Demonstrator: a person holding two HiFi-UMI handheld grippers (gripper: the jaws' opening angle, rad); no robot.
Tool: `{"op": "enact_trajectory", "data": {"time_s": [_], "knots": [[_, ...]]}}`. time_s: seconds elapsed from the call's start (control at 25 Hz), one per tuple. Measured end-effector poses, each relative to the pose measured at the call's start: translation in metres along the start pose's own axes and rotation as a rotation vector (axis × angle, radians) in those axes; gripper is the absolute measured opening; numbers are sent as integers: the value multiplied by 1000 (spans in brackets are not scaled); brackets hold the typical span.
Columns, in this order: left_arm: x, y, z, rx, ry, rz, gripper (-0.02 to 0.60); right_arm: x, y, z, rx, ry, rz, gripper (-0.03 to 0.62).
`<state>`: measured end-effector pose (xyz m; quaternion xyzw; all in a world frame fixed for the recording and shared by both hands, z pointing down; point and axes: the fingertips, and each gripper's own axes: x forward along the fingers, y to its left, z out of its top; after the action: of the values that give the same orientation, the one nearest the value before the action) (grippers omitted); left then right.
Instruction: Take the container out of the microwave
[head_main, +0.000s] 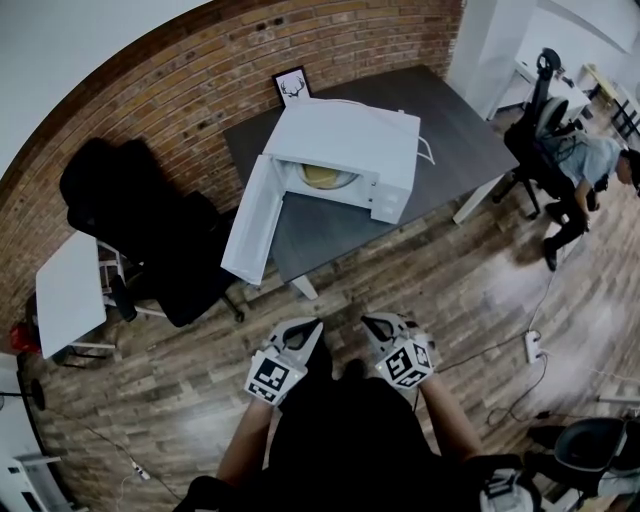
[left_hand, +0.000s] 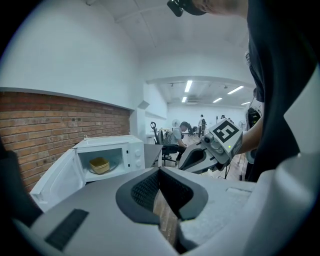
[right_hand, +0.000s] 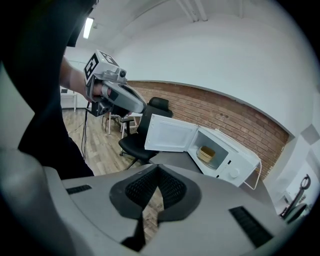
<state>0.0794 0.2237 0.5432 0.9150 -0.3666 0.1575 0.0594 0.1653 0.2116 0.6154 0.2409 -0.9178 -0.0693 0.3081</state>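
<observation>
A white microwave (head_main: 350, 145) stands on a dark grey table (head_main: 470, 140) with its door (head_main: 250, 225) swung wide to the left. A yellow container (head_main: 322, 175) sits on the turntable inside, also seen as the container (left_hand: 99, 165) and the container (right_hand: 206, 154). My left gripper (head_main: 305, 330) and right gripper (head_main: 378, 325) hang side by side over the wooden floor, well short of the table. The left gripper (left_hand: 160, 172) is shut and empty. The right gripper (right_hand: 157, 170) is shut and empty too.
A black office chair (head_main: 170, 250) stands left of the table, next to a small white table (head_main: 70, 290). A framed picture (head_main: 292, 85) leans on the brick wall. A person sits at the far right (head_main: 580, 170). A power strip (head_main: 533, 345) and cables lie on the floor.
</observation>
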Motion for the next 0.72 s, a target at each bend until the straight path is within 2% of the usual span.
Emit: {"op": "enact_trajectory", "data": {"time_s": [0.28,0.44,0.72], "knots": [[18,22,1,-40,18,-34,2,18,-19,1,14,18,-9,-2],[28,40,6,-12,0,-51,2,37,-31,4,14,24,-8,-2],[45,69,5,-40,1,-79,2,65,-53,18,17,32,-23,-2]]}}
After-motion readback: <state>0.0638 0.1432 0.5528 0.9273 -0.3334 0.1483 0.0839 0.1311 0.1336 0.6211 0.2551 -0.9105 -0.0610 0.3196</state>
